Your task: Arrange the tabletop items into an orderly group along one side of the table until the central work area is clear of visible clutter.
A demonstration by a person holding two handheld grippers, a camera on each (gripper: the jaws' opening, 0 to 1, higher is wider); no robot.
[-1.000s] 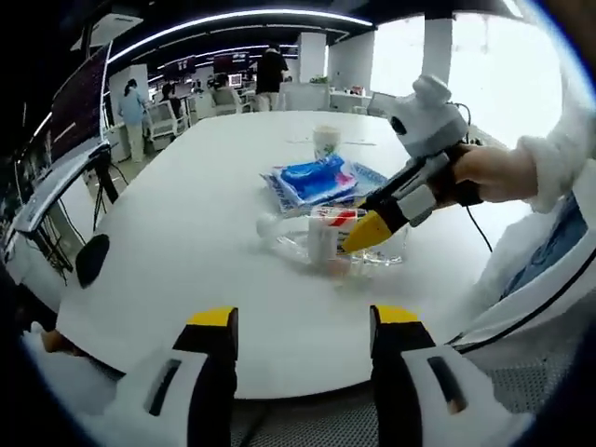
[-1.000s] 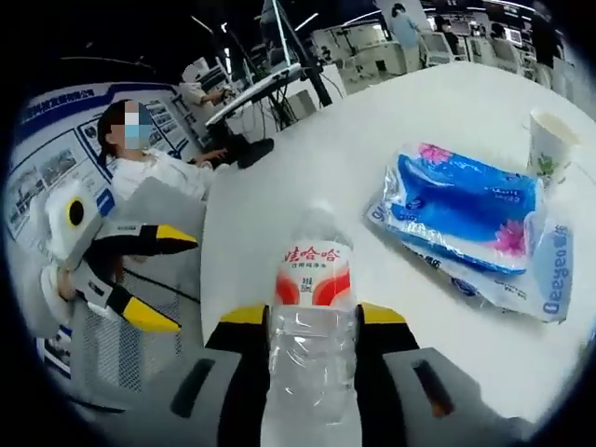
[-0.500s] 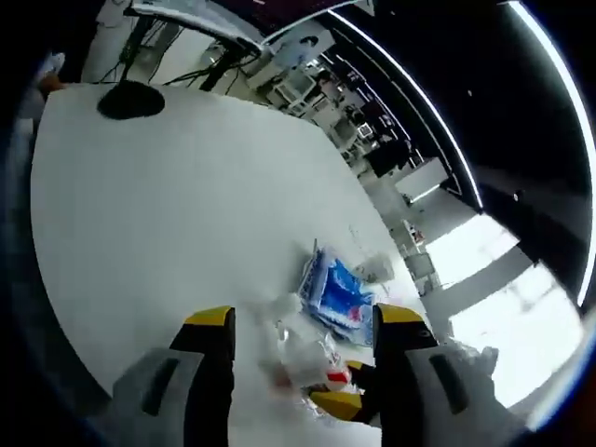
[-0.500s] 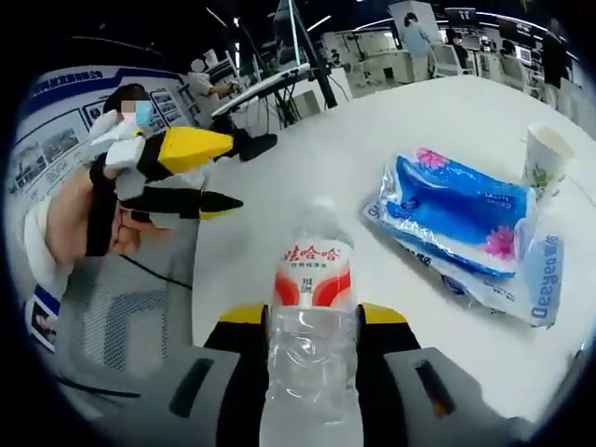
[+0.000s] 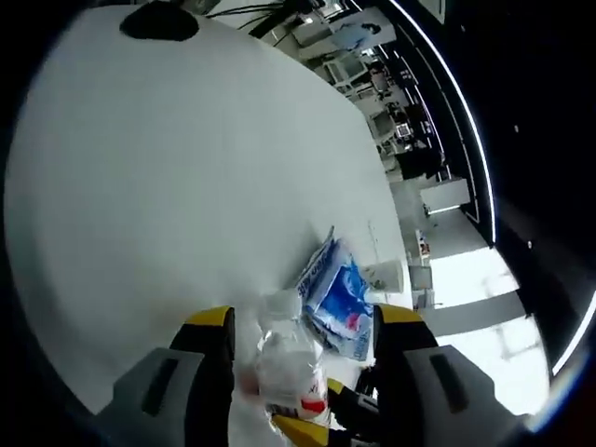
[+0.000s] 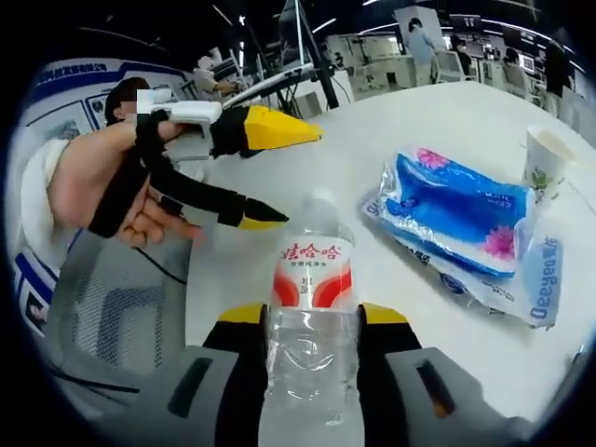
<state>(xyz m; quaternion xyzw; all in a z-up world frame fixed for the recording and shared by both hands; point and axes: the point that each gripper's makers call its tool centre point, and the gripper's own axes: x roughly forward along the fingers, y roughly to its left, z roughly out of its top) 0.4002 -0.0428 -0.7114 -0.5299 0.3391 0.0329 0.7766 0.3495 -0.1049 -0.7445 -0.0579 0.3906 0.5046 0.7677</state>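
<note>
This is looking like a large open-plan office or lab hall: a big white table is standing in front of rows of desks where people are working at screens. Long strip lights are running across a dark ceiling, bright windows are glowing beyond the far desks, and a blue-and-white wall poster is hanging beside a mesh office chair.
</note>
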